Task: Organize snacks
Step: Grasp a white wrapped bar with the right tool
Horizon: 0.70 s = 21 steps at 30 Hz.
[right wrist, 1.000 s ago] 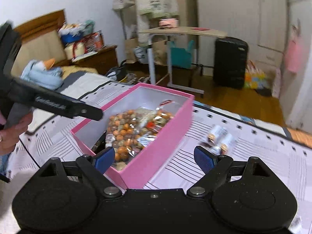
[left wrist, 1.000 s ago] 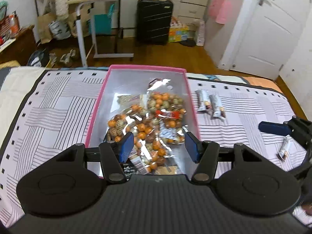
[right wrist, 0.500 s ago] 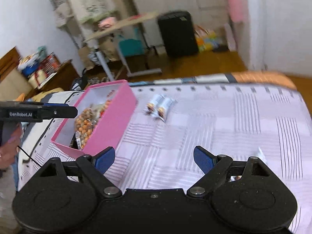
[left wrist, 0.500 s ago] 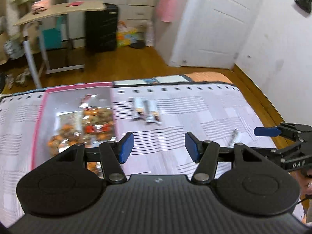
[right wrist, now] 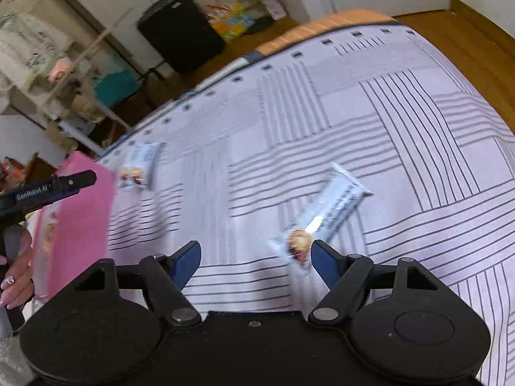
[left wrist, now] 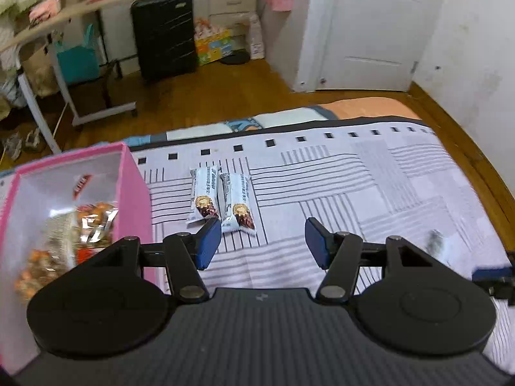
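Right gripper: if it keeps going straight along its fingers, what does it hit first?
Probably the lone snack bar lying on the bedspread. The open right gripper has the bar's near end by its right fingertip, slightly off-centre. Depth is unclear.

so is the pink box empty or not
Not empty: the box holds a snack bag; two bars lie outside on the bed.

We are in a home bedroom: a bed (left wrist: 354, 173) with striped cover, suitcase (left wrist: 164, 32), white door (left wrist: 370, 25), wood floor (left wrist: 209, 96).
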{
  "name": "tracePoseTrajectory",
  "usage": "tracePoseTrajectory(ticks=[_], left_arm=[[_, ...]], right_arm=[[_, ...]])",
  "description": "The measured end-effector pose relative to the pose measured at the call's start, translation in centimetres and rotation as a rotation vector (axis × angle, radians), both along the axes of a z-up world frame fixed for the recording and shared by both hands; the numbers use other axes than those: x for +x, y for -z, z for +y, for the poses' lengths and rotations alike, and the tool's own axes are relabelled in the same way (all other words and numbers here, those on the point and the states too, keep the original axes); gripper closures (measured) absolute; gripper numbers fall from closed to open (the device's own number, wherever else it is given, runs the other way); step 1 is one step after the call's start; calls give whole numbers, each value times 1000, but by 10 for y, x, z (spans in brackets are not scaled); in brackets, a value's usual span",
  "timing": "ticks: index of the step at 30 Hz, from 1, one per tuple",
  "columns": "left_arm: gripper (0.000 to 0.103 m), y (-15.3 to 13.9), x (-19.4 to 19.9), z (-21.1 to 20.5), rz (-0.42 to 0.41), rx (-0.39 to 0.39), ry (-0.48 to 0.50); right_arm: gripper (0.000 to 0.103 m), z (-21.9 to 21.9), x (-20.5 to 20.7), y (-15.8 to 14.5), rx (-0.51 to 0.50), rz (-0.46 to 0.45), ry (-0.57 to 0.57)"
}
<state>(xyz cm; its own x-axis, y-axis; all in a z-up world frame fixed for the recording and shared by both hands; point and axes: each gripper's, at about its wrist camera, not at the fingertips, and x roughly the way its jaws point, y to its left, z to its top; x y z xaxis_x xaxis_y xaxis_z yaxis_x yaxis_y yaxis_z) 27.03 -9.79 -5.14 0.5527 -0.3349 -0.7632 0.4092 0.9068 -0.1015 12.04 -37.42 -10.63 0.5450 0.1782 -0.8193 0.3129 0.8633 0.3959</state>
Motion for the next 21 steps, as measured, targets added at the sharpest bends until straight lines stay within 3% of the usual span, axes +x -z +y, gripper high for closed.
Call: tracePoseTrajectory(ticks=[4, 9, 11, 13, 16, 19, 21], left_arm=[[47, 36, 19, -15, 32, 1, -60], [47, 67, 38, -32, -18, 50, -124], [47, 78, 48, -39, -37, 73, -159], [47, 88, 55, -46, -56, 102, -165], [50, 102, 61, -53, -52, 145, -162], [52, 110, 60, -50, -34, 127, -162], [62, 113, 60, -50, -28, 139, -155]], right_arm=[[25, -13, 1, 24, -47, -25, 42], [32, -18, 9, 52, -78, -56, 104], [45, -11, 13, 52, -150, -97, 91], [69, -1, 18, 53, -237, -104, 59], [72, 9, 21, 52, -316, -127, 10], [73, 16, 21, 50, -364, -134, -21], [74, 16, 19, 48, -370, -132, -31]])
